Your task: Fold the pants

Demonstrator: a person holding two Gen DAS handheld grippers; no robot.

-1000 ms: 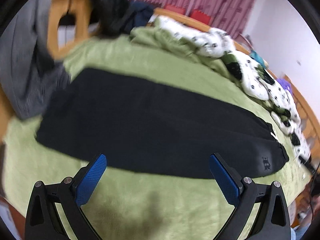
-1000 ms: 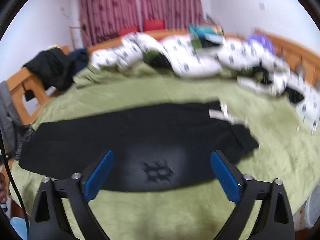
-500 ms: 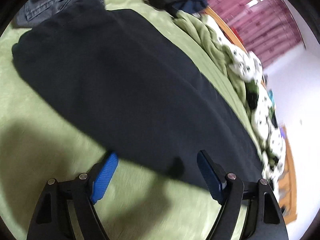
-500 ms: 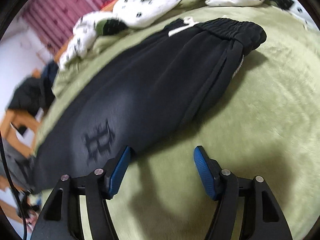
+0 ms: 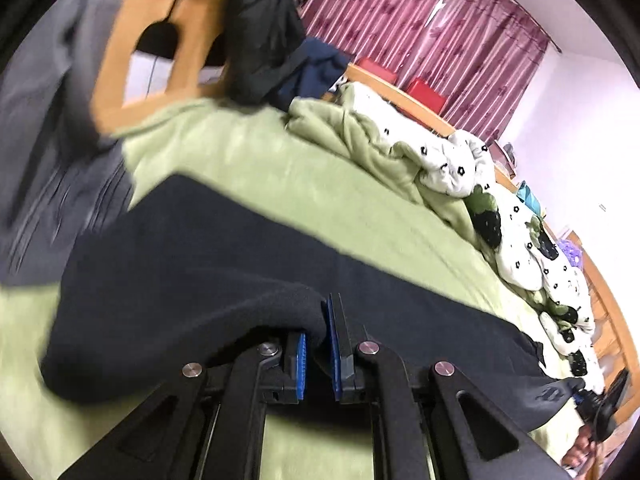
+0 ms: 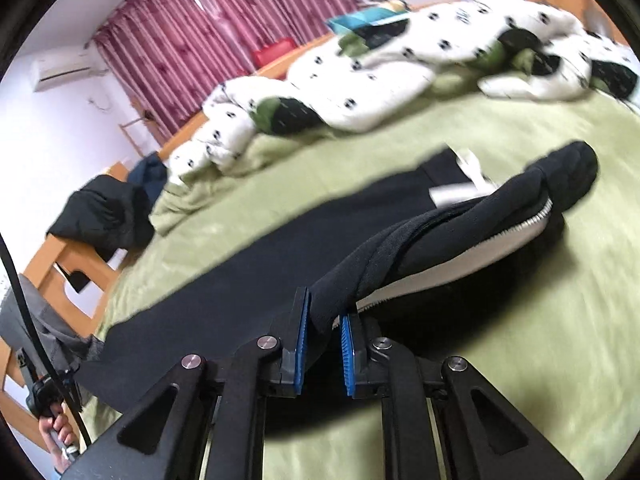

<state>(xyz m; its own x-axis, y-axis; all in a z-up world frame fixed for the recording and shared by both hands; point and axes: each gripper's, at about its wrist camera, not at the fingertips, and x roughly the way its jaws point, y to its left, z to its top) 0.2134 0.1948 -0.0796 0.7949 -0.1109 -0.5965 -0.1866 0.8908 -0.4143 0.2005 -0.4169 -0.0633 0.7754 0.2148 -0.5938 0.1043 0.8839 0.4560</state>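
Black pants point(image 5: 208, 256) lie lengthwise on a green bed cover point(image 5: 280, 176). My left gripper point(image 5: 318, 344) is shut on the near edge of the pants at the leg end and lifts a fold of the cloth. My right gripper point(image 6: 324, 332) is shut on the near edge of the pants point(image 6: 248, 264) at the waistband end. The cloth rises off the bed there and its white lining point(image 6: 448, 260) shows. A white drawstring point(image 6: 468, 168) lies on the waist.
A white spotted quilt point(image 6: 360, 92) is bunched along the far side of the bed. A wooden bed frame point(image 5: 168, 40) with dark clothes point(image 5: 264, 40) draped on it stands at the left end. Grey cloth point(image 5: 44, 132) hangs at far left.
Both grippers were open just short of the pants' near edge. Now each has shut on that edge and raised it off the bed.
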